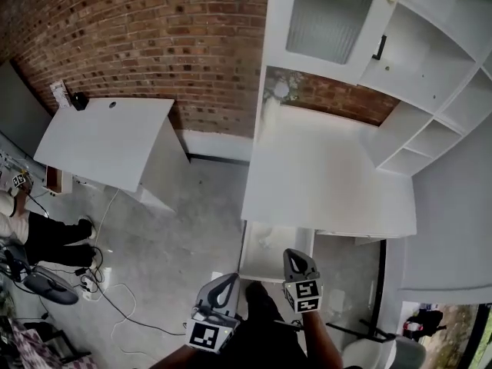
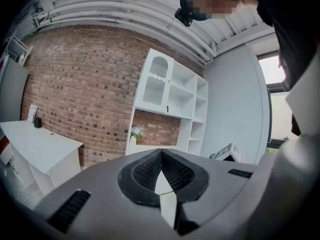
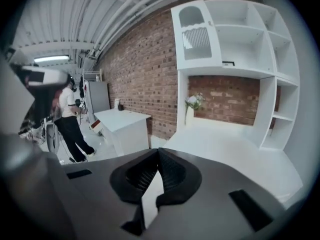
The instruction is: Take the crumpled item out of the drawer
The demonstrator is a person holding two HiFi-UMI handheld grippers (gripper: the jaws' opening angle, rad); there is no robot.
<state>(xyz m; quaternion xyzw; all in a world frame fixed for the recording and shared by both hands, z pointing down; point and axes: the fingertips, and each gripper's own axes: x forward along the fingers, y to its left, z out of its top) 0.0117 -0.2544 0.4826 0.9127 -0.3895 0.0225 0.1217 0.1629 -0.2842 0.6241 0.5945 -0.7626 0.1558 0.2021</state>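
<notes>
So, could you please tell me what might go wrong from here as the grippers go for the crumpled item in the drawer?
Both the left gripper and right gripper are shut and empty; reaching in like that would probably just shove the crumpled item deeper into the drawer.
The item is pale against the white drawer, so a grasp could easily miss it or clip the drawer wall.

Two grippers show in the head view: one left gripper (image 1: 231,280) and one right gripper (image 1: 292,257), both at six o'clock. One drawer (image 1: 245,254) is there too, holding one crumpled item (image 1: 269,239). There are two white tables: one desk (image 1: 330,179) at two o'clock and one side table (image 1: 100,141) at ten. One vase (image 1: 275,94) stands at twelve, one bystander (image 1: 42,237) at eight.
</notes>
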